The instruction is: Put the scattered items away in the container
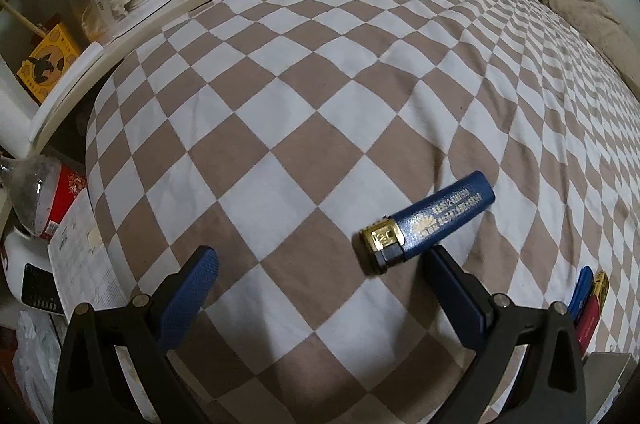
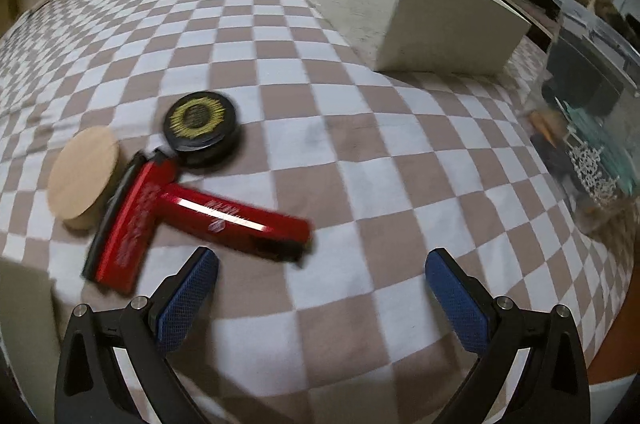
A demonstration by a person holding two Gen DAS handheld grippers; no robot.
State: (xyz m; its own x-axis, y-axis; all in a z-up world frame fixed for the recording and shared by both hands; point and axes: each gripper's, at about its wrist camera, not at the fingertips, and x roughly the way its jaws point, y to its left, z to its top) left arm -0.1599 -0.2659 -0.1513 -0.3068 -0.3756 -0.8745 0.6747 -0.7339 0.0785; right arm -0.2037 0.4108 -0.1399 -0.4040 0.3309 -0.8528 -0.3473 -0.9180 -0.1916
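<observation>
We log 1 bed [image 2: 360, 159] with checked cover. 1 cream box [image 2: 404, 7] at 1 o'clock in the right view. 2 red lighters [image 2: 236, 220] crossed at 9 o'clock, beside 1 black disc [image 2: 200, 123] and 1 wooden disc [image 2: 82, 179]. 1 blue lighter [image 1: 428, 224] lying just beyond the left gripper [image 1: 324, 256]. Right gripper [image 2: 322, 260] and left: fingers spread, holding nothing.

Soft matt cloth on the checked bedcover [image 1: 304, 111]. Glossy blue plastic and shiny gold metal on the lighter [image 1: 430, 222]. Glossy red plastic on two lighters [image 2: 168, 220]. Matt pale wood on the round disc [image 2: 82, 179]. Textured blue rubbery pads [image 2: 186, 304].
</observation>
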